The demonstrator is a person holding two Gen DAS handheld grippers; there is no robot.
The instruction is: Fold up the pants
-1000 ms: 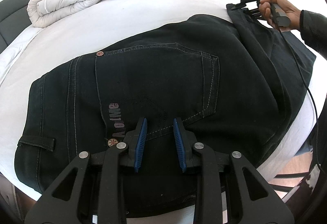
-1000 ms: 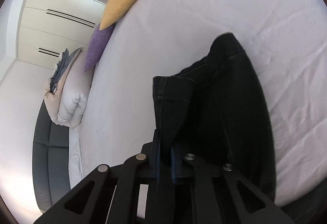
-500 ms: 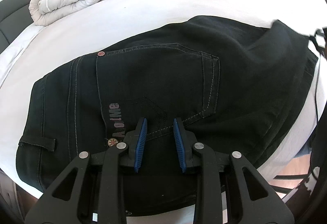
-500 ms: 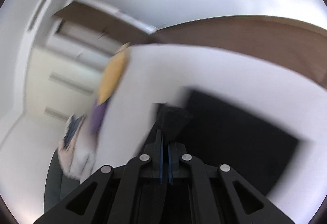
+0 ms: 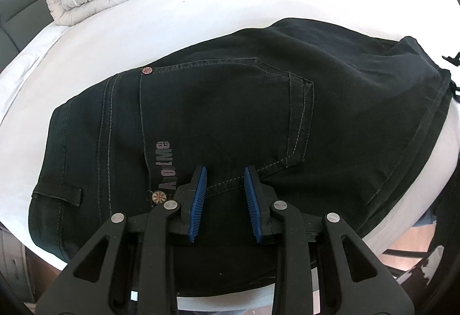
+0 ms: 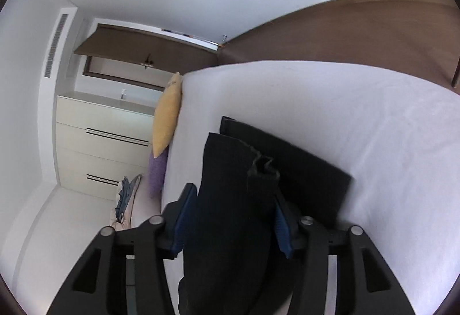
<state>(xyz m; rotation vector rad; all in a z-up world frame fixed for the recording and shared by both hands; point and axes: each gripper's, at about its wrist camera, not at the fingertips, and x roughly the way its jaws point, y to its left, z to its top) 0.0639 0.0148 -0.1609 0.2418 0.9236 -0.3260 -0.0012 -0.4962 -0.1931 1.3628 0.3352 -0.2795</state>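
Pants (image 6: pixel 230 214) between right claw (image 6: pixel 233 217) pads

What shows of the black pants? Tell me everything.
The pants are black and look like denim, with light stitching. They show a back pocket, a belt loop, a round rivet and faded printed lettering. They lie spread on the white bed, seat side up, with the leg end doubled over on itself. The left tongs hang open over the pocket; contact cannot be told. The right tongs are open, with the leg cloth between the pads.
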